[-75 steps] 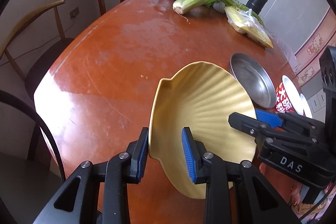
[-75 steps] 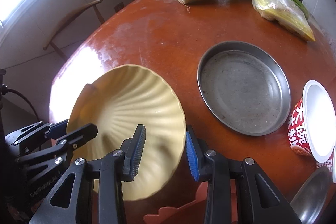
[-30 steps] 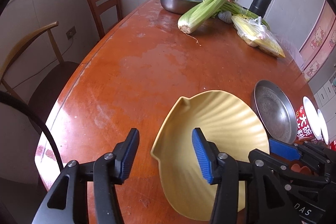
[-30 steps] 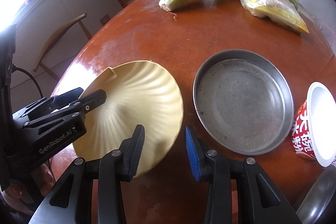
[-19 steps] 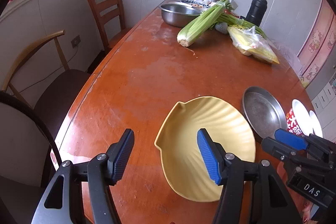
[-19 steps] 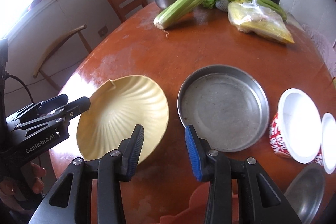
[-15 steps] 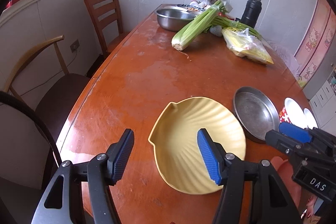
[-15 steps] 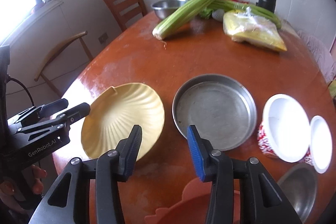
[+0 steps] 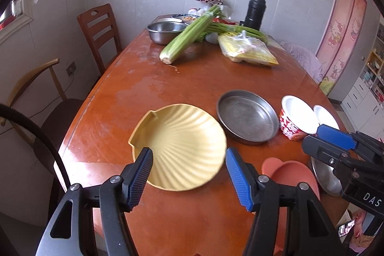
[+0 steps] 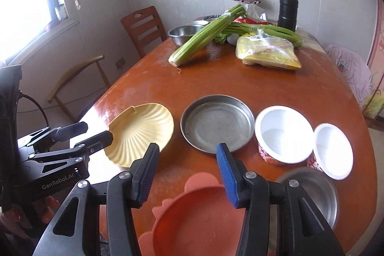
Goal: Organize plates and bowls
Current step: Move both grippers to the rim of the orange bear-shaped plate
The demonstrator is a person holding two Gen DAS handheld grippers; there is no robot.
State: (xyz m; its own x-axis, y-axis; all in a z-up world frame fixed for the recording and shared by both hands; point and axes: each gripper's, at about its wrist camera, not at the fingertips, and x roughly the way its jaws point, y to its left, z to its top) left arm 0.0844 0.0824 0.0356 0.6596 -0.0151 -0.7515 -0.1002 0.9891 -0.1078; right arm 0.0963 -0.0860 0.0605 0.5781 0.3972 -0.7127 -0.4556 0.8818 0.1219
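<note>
Shell plate [image 9: 182, 148] flat on table [image 9: 148, 78]

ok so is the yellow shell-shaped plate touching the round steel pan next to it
Apart. The right wrist view shows a strip of bare table between the yellow shell-shaped plate and the round steel pan.

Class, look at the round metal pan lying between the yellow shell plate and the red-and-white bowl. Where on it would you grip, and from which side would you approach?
Grip the round metal pan by its near rim, one finger inside the low upright wall, one outside. It lies flat and open side up, so only the rim offers a pinch. Come from the near table edge, between the yellow shell plate and the red-and-white bowl.
</note>
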